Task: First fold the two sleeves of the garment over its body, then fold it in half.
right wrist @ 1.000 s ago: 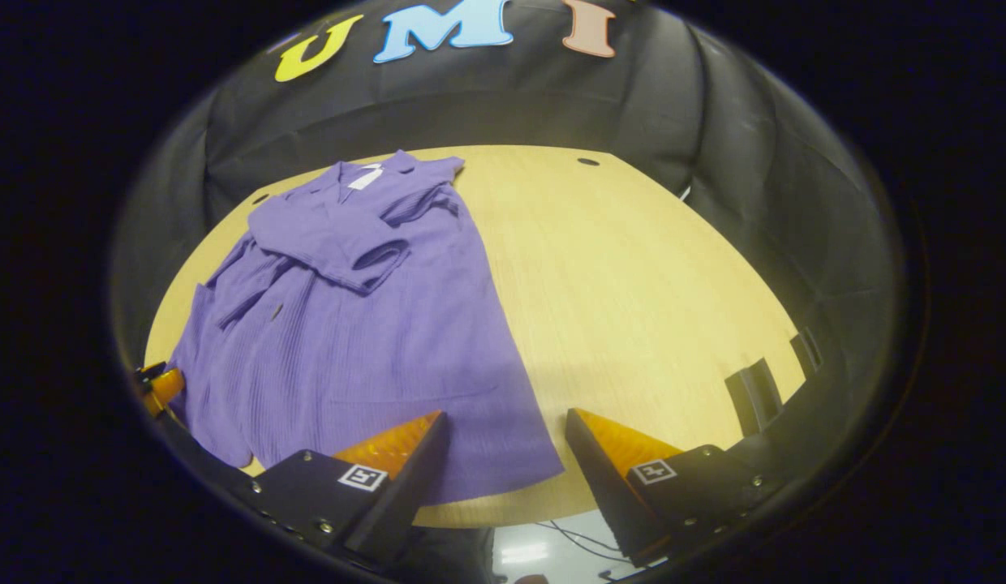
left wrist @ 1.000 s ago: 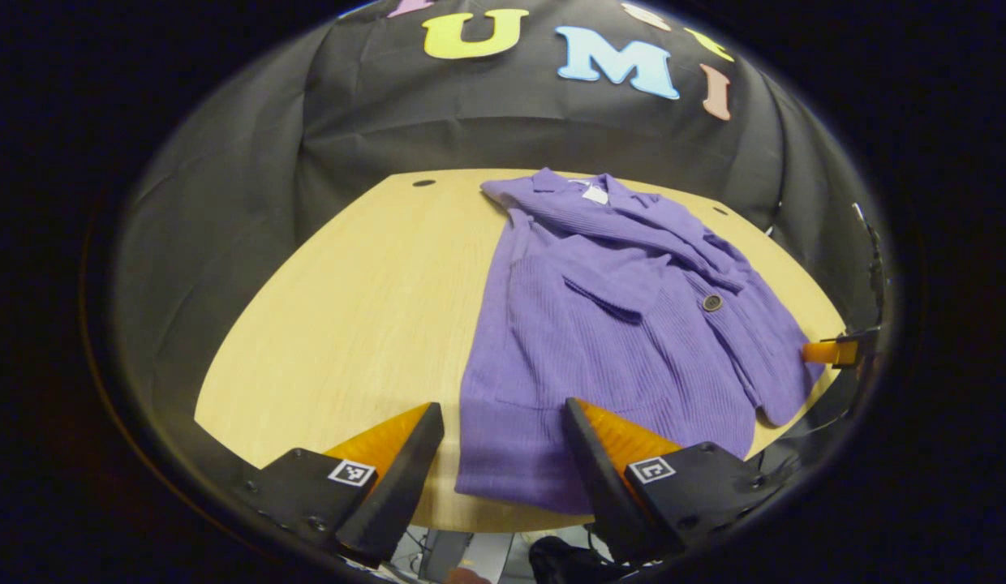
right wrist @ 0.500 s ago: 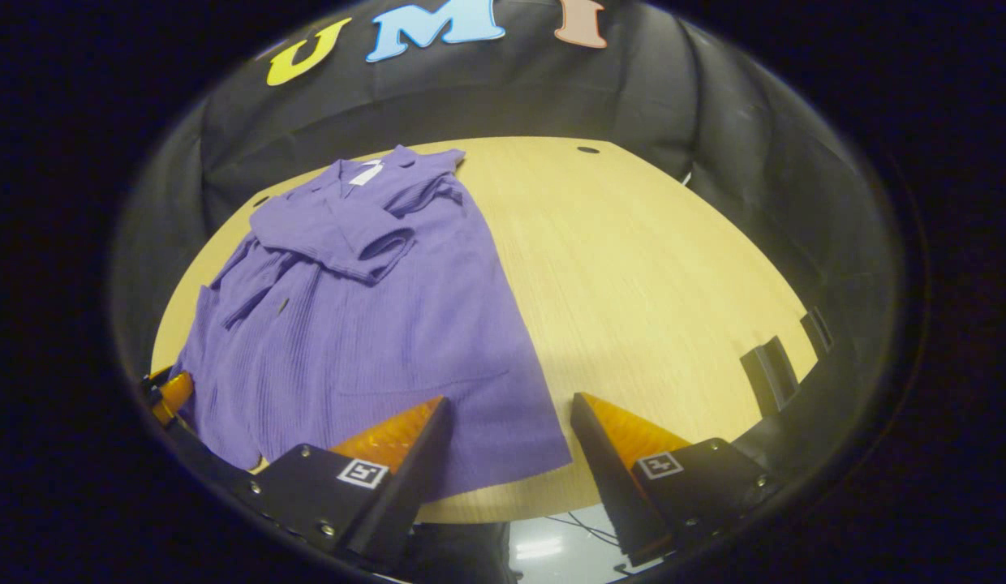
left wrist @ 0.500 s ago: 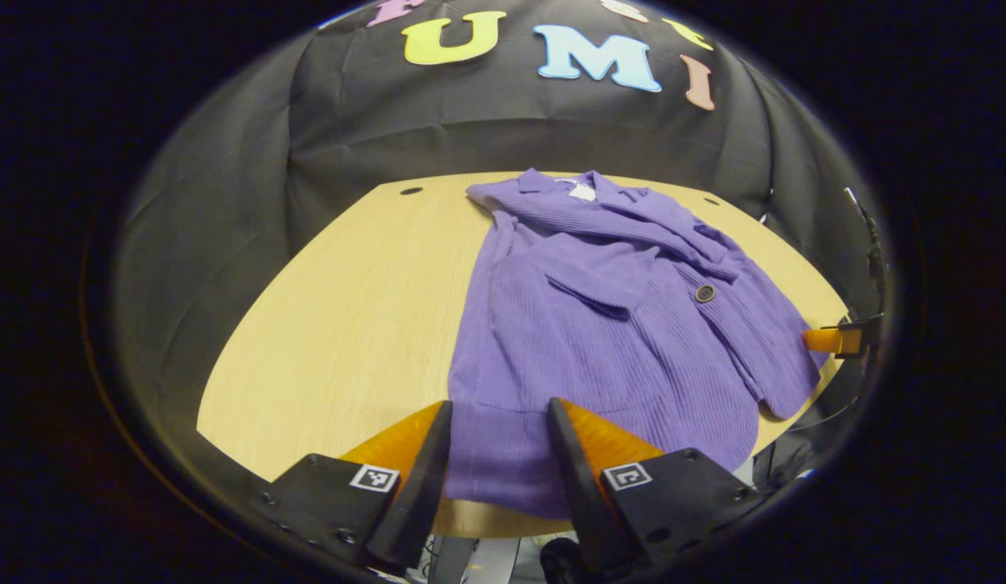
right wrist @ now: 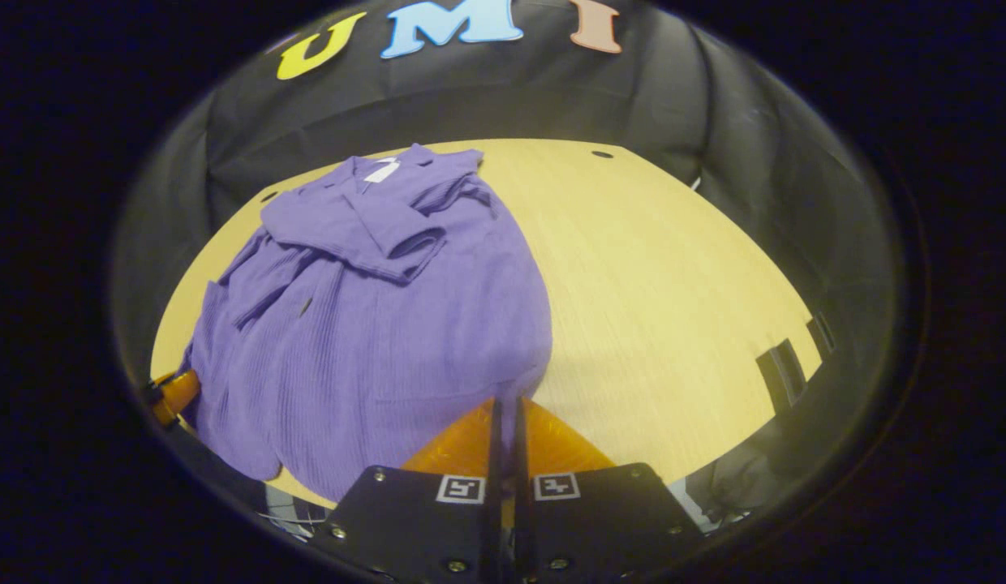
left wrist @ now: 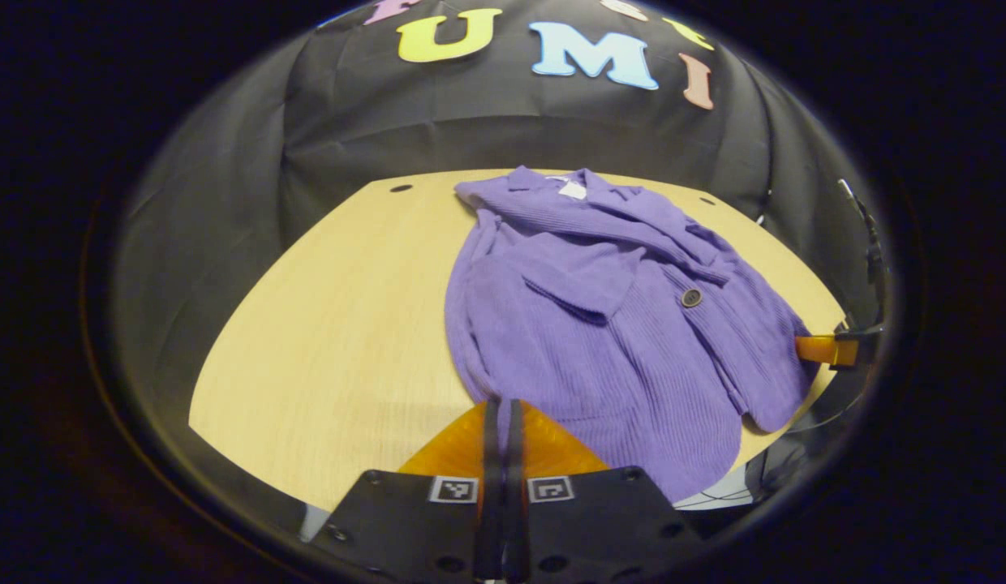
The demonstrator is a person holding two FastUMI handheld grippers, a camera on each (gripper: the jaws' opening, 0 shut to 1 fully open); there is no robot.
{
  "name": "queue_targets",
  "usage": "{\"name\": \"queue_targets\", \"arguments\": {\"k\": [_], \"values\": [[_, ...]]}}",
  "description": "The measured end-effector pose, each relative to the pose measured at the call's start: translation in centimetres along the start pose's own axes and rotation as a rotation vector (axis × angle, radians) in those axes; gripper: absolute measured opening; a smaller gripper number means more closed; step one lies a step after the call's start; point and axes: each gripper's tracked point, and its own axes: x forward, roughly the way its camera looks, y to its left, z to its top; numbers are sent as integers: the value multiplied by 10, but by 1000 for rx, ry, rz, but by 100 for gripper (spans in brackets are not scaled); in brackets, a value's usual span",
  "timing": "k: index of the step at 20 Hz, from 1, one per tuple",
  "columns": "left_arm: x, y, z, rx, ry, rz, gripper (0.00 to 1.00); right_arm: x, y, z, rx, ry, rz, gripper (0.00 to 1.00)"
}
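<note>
Left gripper view: purple cardigan (left wrist: 608,324) lies on the wooden table (left wrist: 341,324), sleeves crossed over its body, each hem corner pinched between closed jaws of left gripper (left wrist: 498,410) and right gripper (right wrist: 507,408). Risk: thin knit slipping free mid-lift, or sleeves sliding off as the hem travels toward the collar.

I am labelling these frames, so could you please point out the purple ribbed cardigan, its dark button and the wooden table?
purple ribbed cardigan (left wrist: 600,349): left gripper view, front panel.
dark button (left wrist: 691,298): left gripper view, its centre.
wooden table (right wrist: 665,308): right gripper view, bare top.

purple ribbed garment (left wrist: 608,324), dark button (left wrist: 691,298), pale wood-grain table (left wrist: 341,324)
</note>
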Motion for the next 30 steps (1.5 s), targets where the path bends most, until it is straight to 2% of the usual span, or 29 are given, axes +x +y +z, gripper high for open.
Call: {"name": "queue_targets", "arguments": {"k": [2, 4, 6, 9, 13, 22, 30], "values": [[5, -3, 4, -18, 4, -24, 8, 0, 2, 5, -35, 6, 14, 8], [4, -15, 7, -73, 11, -96, 8, 3, 2, 5, -11, 10, 30, 2], [2, -24, 9, -146, 31, -156, 8, -2, 7, 7, 47, 29, 62, 2], [-2, -25, 21, -210, 27, -194, 8, -18, 13, 25, 137, -11, 111, 2], [-15, -25, 43, -268, 4, -241, 7, -41, 20, 55, 147, -83, 148, 2], [-45, -23, 129, -272, -128, -338, 7, -74, 46, 134, 97, -239, 197, 1], [-52, -26, 213, -258, -236, -376, 7, -91, 60, 207, 68, -346, 237, 1]]}}
